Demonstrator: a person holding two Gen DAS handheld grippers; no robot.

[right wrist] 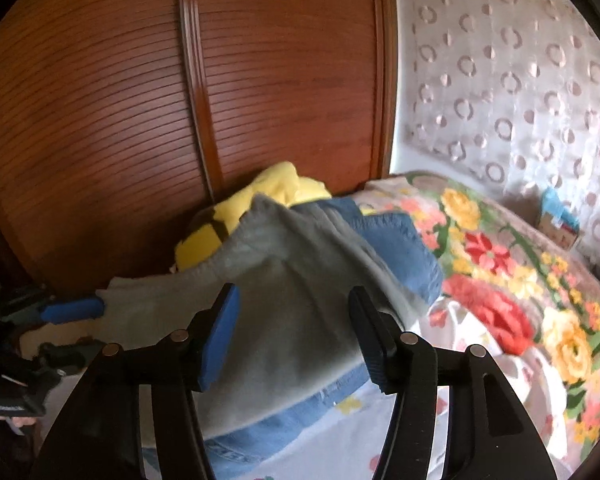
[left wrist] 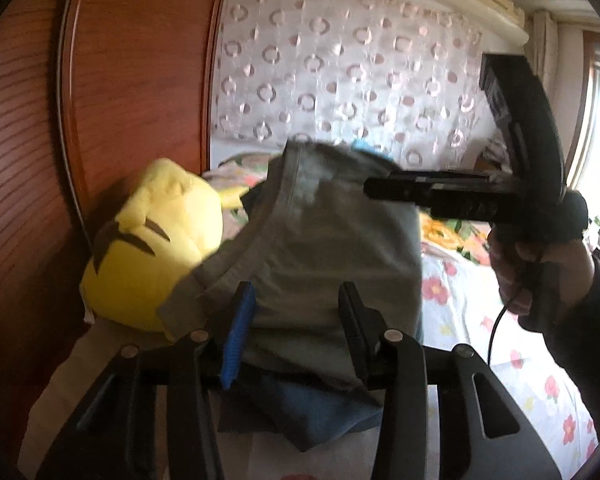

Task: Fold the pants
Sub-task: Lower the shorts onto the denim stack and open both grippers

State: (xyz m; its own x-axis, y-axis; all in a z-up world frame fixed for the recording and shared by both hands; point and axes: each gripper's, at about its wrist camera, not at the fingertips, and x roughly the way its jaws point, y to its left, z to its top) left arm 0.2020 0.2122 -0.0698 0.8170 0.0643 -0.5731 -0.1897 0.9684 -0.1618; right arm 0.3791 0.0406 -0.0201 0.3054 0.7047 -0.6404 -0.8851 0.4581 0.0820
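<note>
Both tools stand spread over the folded grey pants [right wrist: 284, 300], the left gripper [left wrist: 296, 320] and right gripper [right wrist: 296, 332] pinching nothing; the pants lie on folded blue jeans [right wrist: 396, 248] on the flowered bed [right wrist: 500, 280]; behind, a yellow plush toy [left wrist: 148, 248] leans against the wooden wardrobe [right wrist: 260, 80]; farther off hangs a patterned curtain [left wrist: 340, 64].

Right wrist view: the right gripper [right wrist: 294, 336], its jaws standing apart without pressing, frames a folded grey garment [right wrist: 284, 296] that lies on blue denim pants [right wrist: 396, 248] on a floral bedspread [right wrist: 512, 280]. At far left the other gripper's blue-padded fingertip [right wrist: 72, 310] touches the grey garment's left edge. Beyond the pile, a yellow plush toy [right wrist: 236, 208] rests against a louvred wooden wardrobe [right wrist: 180, 100]; a ring-patterned curtain [right wrist: 512, 80] hangs at far right.
</note>
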